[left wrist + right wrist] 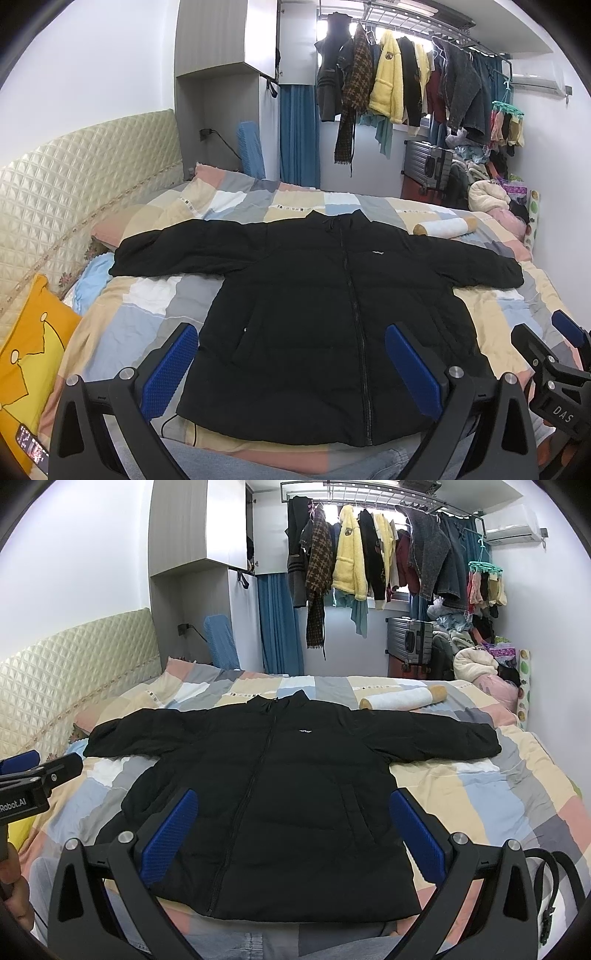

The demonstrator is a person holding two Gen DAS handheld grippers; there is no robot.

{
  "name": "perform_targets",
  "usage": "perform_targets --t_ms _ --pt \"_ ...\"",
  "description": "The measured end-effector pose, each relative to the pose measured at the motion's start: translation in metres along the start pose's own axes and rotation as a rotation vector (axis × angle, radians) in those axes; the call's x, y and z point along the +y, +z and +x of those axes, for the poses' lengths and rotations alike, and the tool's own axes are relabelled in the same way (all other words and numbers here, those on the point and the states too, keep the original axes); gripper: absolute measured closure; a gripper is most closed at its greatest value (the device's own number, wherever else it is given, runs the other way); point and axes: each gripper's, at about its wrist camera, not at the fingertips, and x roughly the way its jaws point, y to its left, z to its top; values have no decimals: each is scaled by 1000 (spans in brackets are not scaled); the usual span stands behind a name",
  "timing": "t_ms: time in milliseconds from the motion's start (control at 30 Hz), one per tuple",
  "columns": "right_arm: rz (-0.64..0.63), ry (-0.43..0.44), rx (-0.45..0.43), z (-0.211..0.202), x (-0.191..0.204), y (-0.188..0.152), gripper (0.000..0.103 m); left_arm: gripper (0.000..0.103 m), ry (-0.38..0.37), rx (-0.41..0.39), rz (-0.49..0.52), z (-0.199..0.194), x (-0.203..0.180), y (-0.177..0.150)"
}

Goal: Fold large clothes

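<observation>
A black puffer jacket (317, 295) lies flat and zipped on the bed, front up, both sleeves spread out sideways; it also shows in the right wrist view (288, 775). My left gripper (291, 369) is open and empty, held above the jacket's hem. My right gripper (295, 842) is open and empty, also above the hem. The right gripper also shows at the right edge of the left wrist view (554, 354), and the left gripper at the left edge of the right wrist view (33, 775).
The bed has a patchwork quilt (147, 314). A rolled white cloth (402, 698) lies beyond the jacket's right sleeve. A yellow pillow (29, 350) and padded headboard (74, 184) are at left. Hanging clothes (406, 81) and a suitcase (428, 166) stand behind. A black belt (546, 886) lies at right.
</observation>
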Motion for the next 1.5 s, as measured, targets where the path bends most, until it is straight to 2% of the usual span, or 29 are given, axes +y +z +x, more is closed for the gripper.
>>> perform_targets --t_ms 600,967,1100,1167,1267,1333,1500 --pt "3 5 -3 -2 4 3 0 1 7 8 3 2 -3 -1" --pt "13 9 -4 -2 2 5 0 1 -15 12 -9 6 5 9" --pt "26 -3 -12 1 -4 9 0 1 15 -55 -53 2 17 16" --pt "42 -3 -10 4 -11 16 0 1 9 -61 -58 4 20 22" --pt "64 1 -24 5 -24 28 0 1 22 -66 -18 10 18 36" --pt "81 7 -35 6 -32 37 0 1 35 -108 21 11 18 48" --pt "81 35 -41 17 -53 66 0 1 9 -179 0 19 30 87"
